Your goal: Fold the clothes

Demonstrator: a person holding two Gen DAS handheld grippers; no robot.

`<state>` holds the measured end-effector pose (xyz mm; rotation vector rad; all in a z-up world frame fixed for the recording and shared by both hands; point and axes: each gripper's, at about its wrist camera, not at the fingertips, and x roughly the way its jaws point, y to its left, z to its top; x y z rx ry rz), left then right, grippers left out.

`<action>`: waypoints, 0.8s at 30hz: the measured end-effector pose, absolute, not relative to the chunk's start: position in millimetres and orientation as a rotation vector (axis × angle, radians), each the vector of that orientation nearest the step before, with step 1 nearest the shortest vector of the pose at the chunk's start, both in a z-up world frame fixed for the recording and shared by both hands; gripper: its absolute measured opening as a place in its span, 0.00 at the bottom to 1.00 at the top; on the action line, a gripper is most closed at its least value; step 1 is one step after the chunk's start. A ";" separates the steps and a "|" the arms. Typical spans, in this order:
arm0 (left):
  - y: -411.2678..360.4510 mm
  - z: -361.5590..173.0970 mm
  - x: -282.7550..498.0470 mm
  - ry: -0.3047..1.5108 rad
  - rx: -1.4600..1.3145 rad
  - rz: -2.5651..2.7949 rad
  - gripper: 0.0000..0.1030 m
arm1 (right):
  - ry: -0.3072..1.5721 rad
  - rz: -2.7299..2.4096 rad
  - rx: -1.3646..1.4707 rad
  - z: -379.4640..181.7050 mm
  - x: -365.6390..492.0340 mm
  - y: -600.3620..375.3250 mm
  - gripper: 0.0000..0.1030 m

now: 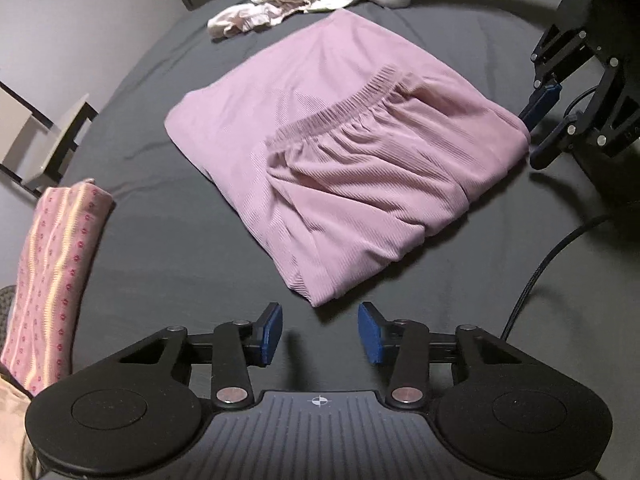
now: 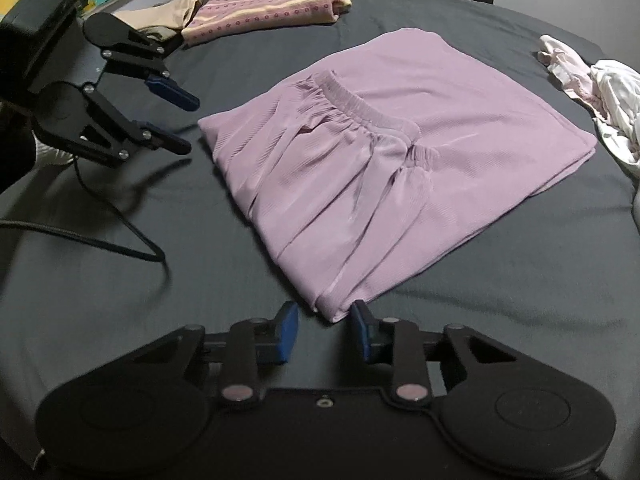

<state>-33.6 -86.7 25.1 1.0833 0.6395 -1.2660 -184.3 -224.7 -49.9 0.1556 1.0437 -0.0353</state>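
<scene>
Left wrist view: left gripper (image 1: 320,330) hovering spread and empty just short of the ribbed mauve elastic-waist shorts (image 1: 336,160), lying part-folded on the dark grey bed sheet (image 1: 160,248); striped pink folded garment (image 1: 52,280) already looking done. Right wrist view: right gripper (image 2: 325,332) spread, straddling the shorts' near corner, not pinching; crumpled white and pale pink clothes (image 2: 592,92) waiting unfolded.

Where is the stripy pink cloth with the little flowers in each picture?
Left wrist view: the stripy pink cloth lies folded at the left edge, low down.
Right wrist view: it lies at the top, left of centre.
Shared landmark: the purple shorts, in the middle of both.
</scene>
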 end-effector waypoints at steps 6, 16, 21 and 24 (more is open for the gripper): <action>-94.9 20.9 -31.6 0.678 1.054 -1.264 0.18 | 1.021 -0.034 0.129 -50.5 -181.6 -221.4 0.26; -100.1 15.7 -40.1 0.613 1.158 -1.234 0.05 | 1.031 -0.040 0.114 -47.8 -178.7 -226.9 0.06; -98.4 33.6 -32.4 0.547 1.142 -1.184 0.04 | 1.026 -0.067 0.072 -35.0 -183.8 -228.9 0.05; -99.6 37.9 -28.1 0.534 1.141 -1.154 0.04 | 1.055 -0.078 0.074 -36.3 -183.6 -231.2 0.05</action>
